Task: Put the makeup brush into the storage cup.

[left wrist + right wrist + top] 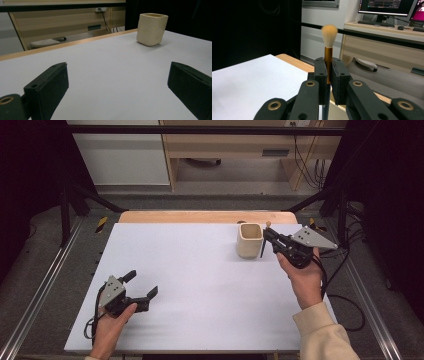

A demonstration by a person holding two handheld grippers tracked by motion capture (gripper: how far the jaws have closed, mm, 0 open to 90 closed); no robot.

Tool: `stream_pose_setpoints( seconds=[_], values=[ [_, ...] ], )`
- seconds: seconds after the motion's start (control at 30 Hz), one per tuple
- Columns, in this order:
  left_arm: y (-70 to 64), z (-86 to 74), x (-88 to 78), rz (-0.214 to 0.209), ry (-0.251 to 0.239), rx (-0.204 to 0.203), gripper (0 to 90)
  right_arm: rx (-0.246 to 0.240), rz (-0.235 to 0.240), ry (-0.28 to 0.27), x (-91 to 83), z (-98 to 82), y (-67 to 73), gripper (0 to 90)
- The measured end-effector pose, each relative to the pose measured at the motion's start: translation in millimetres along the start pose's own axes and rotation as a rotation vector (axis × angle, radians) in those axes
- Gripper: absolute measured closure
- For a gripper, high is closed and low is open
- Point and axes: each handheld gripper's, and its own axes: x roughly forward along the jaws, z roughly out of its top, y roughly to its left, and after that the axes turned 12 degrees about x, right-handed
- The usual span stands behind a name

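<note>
brush held upright beside the cup, left claw idle

table (200, 285): a pale sheet over a wooden top, whose far edge shows as a tan strip. its surface is bare apart from one vessel, which leaves room for both hands to work

cup (249, 240): cream, squarish, standing upright near the far edge, right of centre. it looks like the likely home for the brush, being the only container there. in the left gripper view it stands well ahead (151, 29); its inside is hidden there

right gripper (270, 238): held just right of the cup, level with its rim and apart from it. the jaws are clamped tight on the brush's handle, bristles up, probably so the handle end can go into the cup first

left gripper (142, 285): low over the near left of the table, well away from the cup. its jaws stand wide apart with nothing between them; seemingly waiting

brush (328, 47): gold ferrule, pale bristle tuft on top, pinched between the pads. the dark handle runs down behind the jaws and its lower end is cut off; from above it is a thin dark line beside the cup
</note>
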Motion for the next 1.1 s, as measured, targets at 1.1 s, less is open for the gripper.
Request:
stream_pose_setpoints(
  seconds=[1.1],
  values=[
    [-0.9,0.2,0.1,-0.014,-0.027,0.035,2.8,-0.007,-0.023,-0.046,39.6,18.9,-2.0,83.8]
  ],
)
